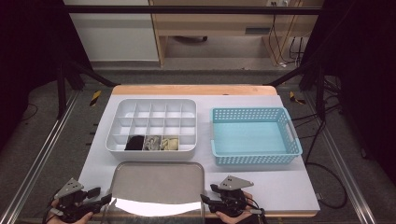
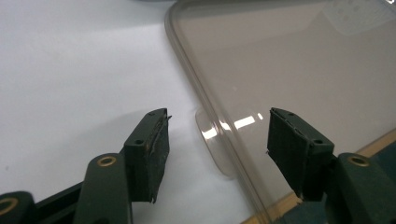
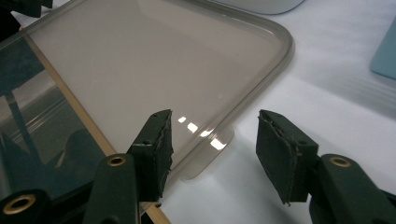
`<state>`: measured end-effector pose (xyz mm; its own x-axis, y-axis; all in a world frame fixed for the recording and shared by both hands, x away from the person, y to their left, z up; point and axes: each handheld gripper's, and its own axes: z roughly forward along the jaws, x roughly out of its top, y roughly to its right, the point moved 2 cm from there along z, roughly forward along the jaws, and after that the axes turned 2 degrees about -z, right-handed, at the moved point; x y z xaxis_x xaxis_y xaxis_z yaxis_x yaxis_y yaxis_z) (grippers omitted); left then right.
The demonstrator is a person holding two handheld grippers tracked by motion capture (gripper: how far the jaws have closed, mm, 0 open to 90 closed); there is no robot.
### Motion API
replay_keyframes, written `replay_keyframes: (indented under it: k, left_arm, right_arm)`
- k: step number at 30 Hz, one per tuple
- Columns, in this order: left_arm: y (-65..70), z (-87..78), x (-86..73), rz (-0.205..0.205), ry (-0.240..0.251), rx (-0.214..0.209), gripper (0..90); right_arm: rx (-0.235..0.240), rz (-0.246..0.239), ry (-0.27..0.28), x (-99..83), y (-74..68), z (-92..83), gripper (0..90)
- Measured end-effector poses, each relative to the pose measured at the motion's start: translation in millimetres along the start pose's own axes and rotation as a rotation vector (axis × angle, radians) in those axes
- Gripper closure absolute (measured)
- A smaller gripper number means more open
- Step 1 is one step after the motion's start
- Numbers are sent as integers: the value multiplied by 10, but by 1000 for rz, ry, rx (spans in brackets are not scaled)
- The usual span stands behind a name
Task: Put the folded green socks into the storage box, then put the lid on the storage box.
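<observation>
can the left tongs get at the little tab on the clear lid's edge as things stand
Probably yes: the left tongs stand open with the lid's tab right between the jaws, nothing in the way, pads not yet pressing on it.

glossy translucent plastic lid [image 1: 158,184] catching glare, matt white worktop [image 1: 289,182] beneath, rough black pads [image 2: 156,149] on the hand-held gripper.

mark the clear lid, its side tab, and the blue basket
clear lid [image 1: 159,182], high view, middle of its flat panel
side tab [image 2: 215,147], left gripper view, centre of the tab
blue basket [image 1: 254,158], high view, near wall
</observation>
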<state>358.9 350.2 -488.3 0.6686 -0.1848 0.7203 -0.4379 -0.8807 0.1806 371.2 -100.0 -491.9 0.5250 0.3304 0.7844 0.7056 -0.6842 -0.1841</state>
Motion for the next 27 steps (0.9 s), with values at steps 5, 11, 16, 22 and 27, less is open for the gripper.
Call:
replay_keyframes:
  k: [5,11,16,22,27]
  left_arm:
    - [20,-1,-13,-15,-6,-6,405]
    - [62,-1,-22,-34,-20,-20,421]
    - [85,7,-19,-38,-28,-29,441]
    - [106,16,-17,-35,-38,-28,510]
    - [112,19,-14,-50,-32,-6,538]
  right_arm:
    - [22,21,-19,-28,-27,11,468]
    - [25,35,-31,-59,-47,34,467]
    - [34,52,-29,-90,-66,52,476]
    - [42,78,-38,-96,-89,37,490]
    - [34,90,-39,-103,-110,35,513]
